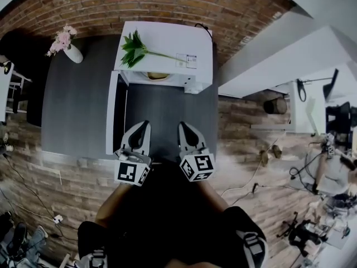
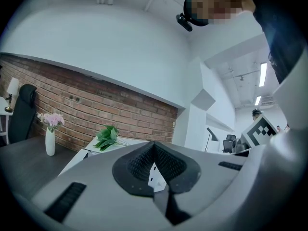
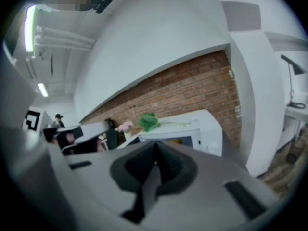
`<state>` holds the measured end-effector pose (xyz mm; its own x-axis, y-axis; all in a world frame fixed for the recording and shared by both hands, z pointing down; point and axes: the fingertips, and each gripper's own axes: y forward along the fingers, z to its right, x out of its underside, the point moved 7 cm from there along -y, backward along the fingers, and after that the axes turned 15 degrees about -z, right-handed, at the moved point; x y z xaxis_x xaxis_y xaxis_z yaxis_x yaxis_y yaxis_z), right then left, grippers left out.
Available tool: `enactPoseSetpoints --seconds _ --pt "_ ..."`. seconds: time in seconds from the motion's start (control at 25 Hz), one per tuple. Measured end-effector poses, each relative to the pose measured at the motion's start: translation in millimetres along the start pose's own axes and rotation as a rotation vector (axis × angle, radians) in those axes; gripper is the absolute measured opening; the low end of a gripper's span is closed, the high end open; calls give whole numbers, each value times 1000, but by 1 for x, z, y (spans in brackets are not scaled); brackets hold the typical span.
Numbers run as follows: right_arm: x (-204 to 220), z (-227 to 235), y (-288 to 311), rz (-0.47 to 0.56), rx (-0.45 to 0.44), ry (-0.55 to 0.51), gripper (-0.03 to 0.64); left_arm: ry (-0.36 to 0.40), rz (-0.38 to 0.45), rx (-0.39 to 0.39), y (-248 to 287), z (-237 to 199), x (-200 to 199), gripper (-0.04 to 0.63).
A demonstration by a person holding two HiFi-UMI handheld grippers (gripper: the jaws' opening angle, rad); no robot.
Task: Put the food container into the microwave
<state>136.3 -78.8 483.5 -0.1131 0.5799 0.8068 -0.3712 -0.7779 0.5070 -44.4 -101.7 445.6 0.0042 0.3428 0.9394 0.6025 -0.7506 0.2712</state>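
Left gripper (image 1: 145, 123) and right gripper (image 1: 182, 124) are held side by side, low and close to the person's body, tips aimed at the microwave (image 1: 167, 43). Both are well apart from it. In each gripper view the 2 jaws are seen pressed together, with nothing caught between them.

The microwave is set on a dark grey table (image 1: 78, 105) against a brick wall (image 1: 111, 4). Its door (image 1: 112, 113) is swung fully open to the left. A tan, rounded item, taken to be the food container (image 1: 158, 75), is seen inside the open cavity at the front edge; most of it is hidden by the microwave's top. It is touched by neither gripper.

1 leafy green sprig (image 1: 133, 49) is laid on the microwave's top. 1 white vase (image 1: 73, 53) with pink flowers is stood on the table to the left, near the wall.
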Motion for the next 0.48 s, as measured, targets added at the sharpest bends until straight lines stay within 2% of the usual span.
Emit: enactPoseSetpoints --seconds 0.48 --pt "6 0 -8 0 -7 -2 32 10 9 -2 -6 9 2 35"
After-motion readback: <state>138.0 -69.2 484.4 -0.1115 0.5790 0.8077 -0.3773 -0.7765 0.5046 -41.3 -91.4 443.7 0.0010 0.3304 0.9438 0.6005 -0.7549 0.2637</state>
